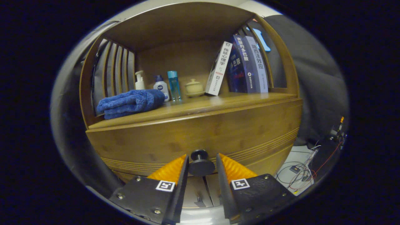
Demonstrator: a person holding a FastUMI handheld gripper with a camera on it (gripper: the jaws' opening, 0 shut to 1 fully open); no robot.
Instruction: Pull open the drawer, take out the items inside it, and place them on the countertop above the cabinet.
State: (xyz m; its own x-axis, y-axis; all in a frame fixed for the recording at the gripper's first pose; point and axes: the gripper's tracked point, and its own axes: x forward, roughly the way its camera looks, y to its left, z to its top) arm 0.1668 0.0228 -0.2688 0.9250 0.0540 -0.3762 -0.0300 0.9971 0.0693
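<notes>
Drawer knob (201, 163) is being flanked by spread tongs (201, 161).
Table (200, 107) above is being crowded by towel (129, 102), bottles (168, 86), books (240, 67).

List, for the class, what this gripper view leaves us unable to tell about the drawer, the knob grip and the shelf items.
- Drawer contents: hidden behind its closed wooden front.
- Gripper: its fingers flank the black knob; whether they press it is unclear, contact is hidden by the knob.
- Blue object behind the books: cut off by the cabinet's side post.
- Bottles beside the blue towel: labels too small.
</notes>
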